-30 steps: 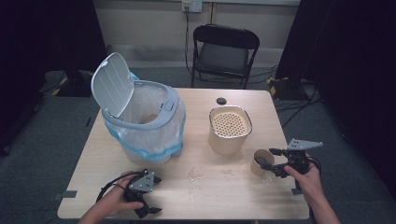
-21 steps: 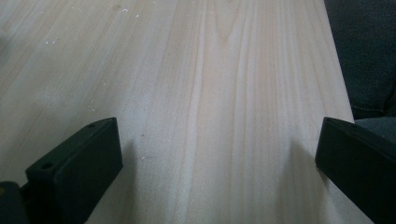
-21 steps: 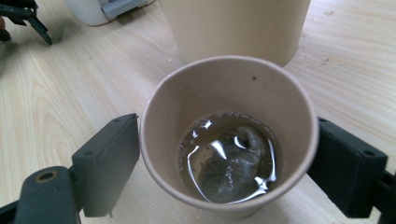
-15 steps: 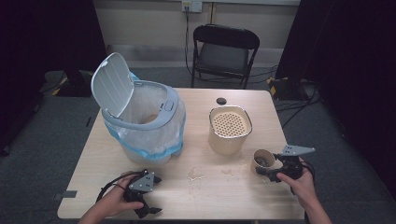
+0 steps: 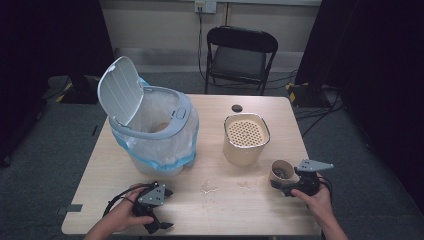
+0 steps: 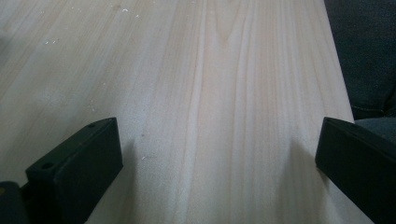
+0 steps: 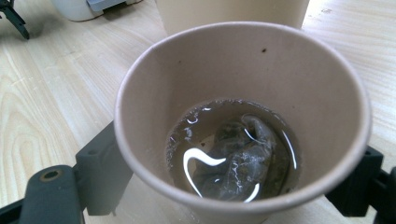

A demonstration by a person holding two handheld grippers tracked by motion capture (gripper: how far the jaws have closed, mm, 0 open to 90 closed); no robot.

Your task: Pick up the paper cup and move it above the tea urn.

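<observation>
Item: brown paper cup, upright on the light wooden tabletop near its right front corner, just in front and to the right of the beige container. Contents: a shallow pool of liquid with a soaked tea bag lying in it.

Right tool: held in the person's right hand, low over the tabletop, with the cup set between its two black jaws. In the right gripper view one jaw stands at each side of the cup's lower wall; whether the pads press on the wall cannot be told.

Left tool: held in the left hand near the front left edge, jaws wide apart over bare wood, nothing between them.

Other items: white pedal bin at the left, lid raised, lined with a clear bag with blue trim. Beige container with a perforated insert, centre right. Small dark round object behind it. Scattered crumbs or droplets at the centre front. Black folding chair beyond the far edge.
</observation>
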